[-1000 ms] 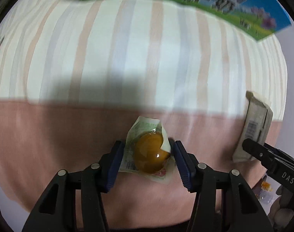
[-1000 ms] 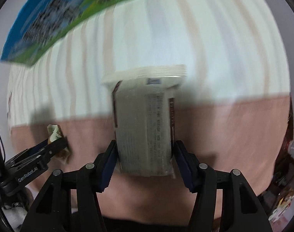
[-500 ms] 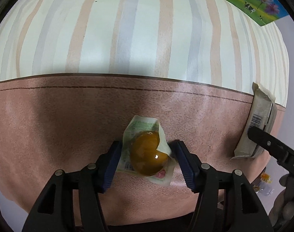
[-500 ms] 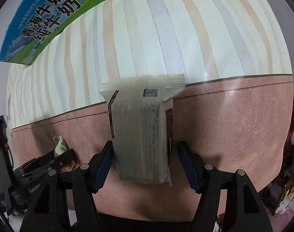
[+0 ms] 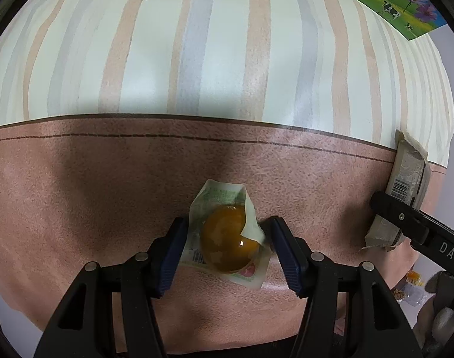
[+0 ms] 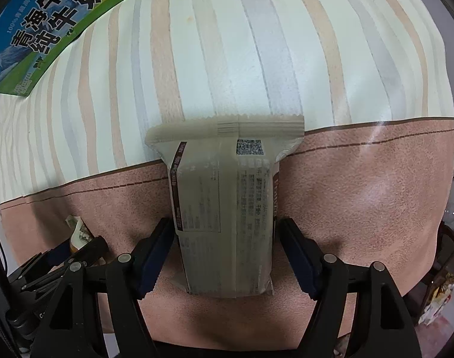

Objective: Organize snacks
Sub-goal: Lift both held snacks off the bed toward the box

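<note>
A small clear packet holding an orange-brown egg-shaped snack [image 5: 227, 243] lies on the pink band of the tablecloth [image 5: 78, 197], between the fingers of my left gripper [image 5: 227, 232]. The jaws stand slightly apart from it, open. A beige wrapped snack bar [image 6: 224, 208] lies on the cloth between the fingers of my right gripper [image 6: 224, 232], which also stands open with small gaps at both sides. The bar shows at the right of the left wrist view [image 5: 406, 185], the egg packet at the left of the right wrist view [image 6: 78, 232].
A blue and green milk carton [image 6: 39, 26] lies at the far side on the striped part of the cloth [image 6: 256, 44]; its corner shows in the left wrist view [image 5: 400, 3]. More wrapped snacks [image 6: 441, 298] lie below the table's right edge.
Both grippers have opened a little and drawn back and down toward the near edge. The egg packet and the bar now rest on the cloth, released.
</note>
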{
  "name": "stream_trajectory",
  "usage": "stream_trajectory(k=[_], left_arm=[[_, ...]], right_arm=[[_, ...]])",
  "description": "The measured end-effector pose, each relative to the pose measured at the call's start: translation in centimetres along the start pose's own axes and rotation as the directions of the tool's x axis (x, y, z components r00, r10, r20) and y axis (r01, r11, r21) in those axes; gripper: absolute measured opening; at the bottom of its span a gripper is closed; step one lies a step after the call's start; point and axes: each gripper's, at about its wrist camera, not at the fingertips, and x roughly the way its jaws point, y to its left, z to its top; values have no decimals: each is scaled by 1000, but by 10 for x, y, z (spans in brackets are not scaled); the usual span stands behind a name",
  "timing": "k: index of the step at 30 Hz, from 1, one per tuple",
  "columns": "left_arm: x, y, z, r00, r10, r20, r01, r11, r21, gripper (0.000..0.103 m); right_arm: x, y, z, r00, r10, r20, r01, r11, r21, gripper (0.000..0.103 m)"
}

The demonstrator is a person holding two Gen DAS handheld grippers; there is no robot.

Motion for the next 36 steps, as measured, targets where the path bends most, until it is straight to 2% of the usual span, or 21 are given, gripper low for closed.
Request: stream_trajectory(k=[2, 3, 7, 15, 18, 20, 22, 26, 27, 28, 30, 31, 33, 36], left_arm=[[1, -1, -3, 1000, 20, 3, -20, 1000, 8, 53], [-5, 0, -2, 1000, 22, 5, -22, 1000, 8, 52], [-14, -3, -7, 1000, 9, 12, -9, 1000, 8, 51], [-22, 9, -11, 999, -44, 3, 44, 998, -35, 50], [-26, 11, -11, 998, -70, 1, 70, 997, -36, 41], [-24, 11, -8, 996, -87, -7, 87, 996, -23, 43], [-13, 12, -3, 996, -81, -46, 80, 997, -15, 43], [-21, 22, -3, 992, -111, -68, 107, 993, -58, 48], [-27, 26, -5, 993, -108, -52, 104, 993, -63, 54], [-31, 31, -6, 995, -99, -33, 96, 993, -68, 67], [-27, 40, -5, 996, -85, -21, 83, 993, -89, 81], [-17, 47, -3, 994, -107, -30, 102, 988, -116, 87], [0, 58, -1, 986, -160, -41, 151, 974, -172, 90], [5, 51, 3, 990, -126, -56, 116, 980, -160, 90]], right_arm=[[-3, -3, -2, 1000, -20, 16, 21, 1000, -17, 64], [-3, -5, -4, 999, -25, 25, 26, 999, -29, 63], [-10, 0, -15, 998, -22, 55, 26, 998, -65, 62], [-37, 12, -22, 994, 95, 63, -91, 994, -60, 61], [-46, 16, -28, 992, 103, 73, -97, 992, -79, 61], [-45, 19, -29, 993, 94, 66, -88, 992, -89, 62], [-32, 19, -25, 995, 94, 34, -91, 992, -89, 63], [-25, 16, -24, 994, 112, -1, -112, 991, -72, 63], [-26, 15, -23, 993, 120, 0, -119, 990, -70, 63], [-27, 14, -23, 992, 127, 1, -127, 990, -69, 63], [-23, 11, -22, 991, 135, 2, -134, 989, -61, 63], [-22, 10, -21, 991, 134, 4, -134, 989, -59, 63], [-19, 8, -23, 991, 130, 2, -130, 990, -61, 63], [-19, 8, -25, 992, 128, 2, -128, 989, -69, 63]])
